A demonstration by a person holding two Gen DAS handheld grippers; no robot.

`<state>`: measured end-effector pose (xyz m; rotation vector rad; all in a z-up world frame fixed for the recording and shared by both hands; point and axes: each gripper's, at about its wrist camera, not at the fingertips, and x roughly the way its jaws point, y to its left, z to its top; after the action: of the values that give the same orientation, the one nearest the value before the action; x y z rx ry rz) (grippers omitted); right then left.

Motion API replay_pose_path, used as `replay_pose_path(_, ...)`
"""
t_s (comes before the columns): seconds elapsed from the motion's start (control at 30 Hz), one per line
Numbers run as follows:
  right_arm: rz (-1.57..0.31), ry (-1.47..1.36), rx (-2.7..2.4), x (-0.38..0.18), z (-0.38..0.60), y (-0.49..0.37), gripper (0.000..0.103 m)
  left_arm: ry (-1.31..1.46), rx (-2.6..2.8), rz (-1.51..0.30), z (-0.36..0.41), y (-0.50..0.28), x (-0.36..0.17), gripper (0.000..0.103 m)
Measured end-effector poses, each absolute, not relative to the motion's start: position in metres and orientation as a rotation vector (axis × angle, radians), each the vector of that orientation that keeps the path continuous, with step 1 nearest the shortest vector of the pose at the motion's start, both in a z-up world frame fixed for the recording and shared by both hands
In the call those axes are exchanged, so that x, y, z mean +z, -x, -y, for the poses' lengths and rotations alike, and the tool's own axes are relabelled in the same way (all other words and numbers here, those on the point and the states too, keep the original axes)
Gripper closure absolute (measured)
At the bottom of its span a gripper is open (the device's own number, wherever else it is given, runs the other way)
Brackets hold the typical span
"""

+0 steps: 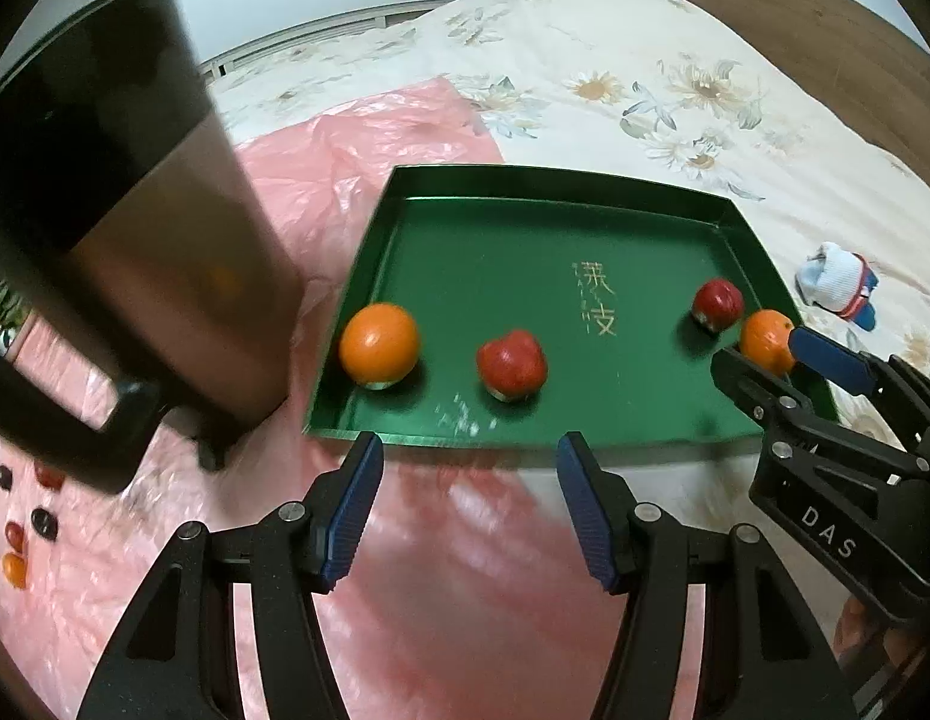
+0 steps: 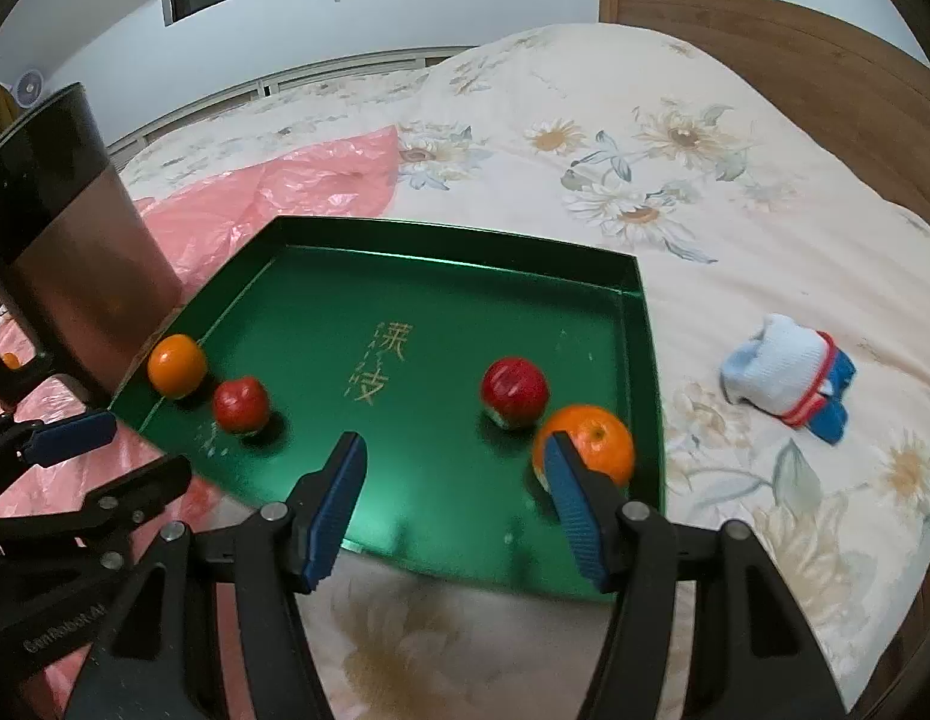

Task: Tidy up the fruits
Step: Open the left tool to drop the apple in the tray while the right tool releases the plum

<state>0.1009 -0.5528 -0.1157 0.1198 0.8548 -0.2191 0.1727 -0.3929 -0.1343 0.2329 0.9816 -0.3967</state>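
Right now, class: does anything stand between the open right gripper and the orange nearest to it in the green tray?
Nothing visible does. The right gripper is open over the green tray's near edge, and the orange lies just beyond its right finger. The red apple sits beside the orange, not in the path.

Glossy green tray (image 2: 639, 360), crinkly pink plastic sheet (image 1: 345, 144), brushed-metal canister (image 2: 75, 276)

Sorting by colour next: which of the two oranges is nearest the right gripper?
The orange at the tray's right edge, beside the right gripper; the other orange sits far left.
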Motion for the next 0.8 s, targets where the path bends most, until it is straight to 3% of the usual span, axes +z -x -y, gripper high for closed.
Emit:
replay_pose_path(0.2,-0.854,-0.121,-0.212,-0.103,0.537,-0.077,0.0,-0.201,-0.397,-0.994,0.364,-0.145,-0.117,0.044)
replay_pose_path(0.43,-0.852,-0.103,-0.191,-0.083,0.511,-0.051,0.0,-0.182,-0.389,-0.986,0.323,-0.108,-0.097,0.025)
replay_pose_path(0.8,-0.81,-0.06,-0.112,-0.038,0.444,-0.02,0.0,-0.158,-0.331,-0.962,0.241,-0.071,-0.067,0.024)
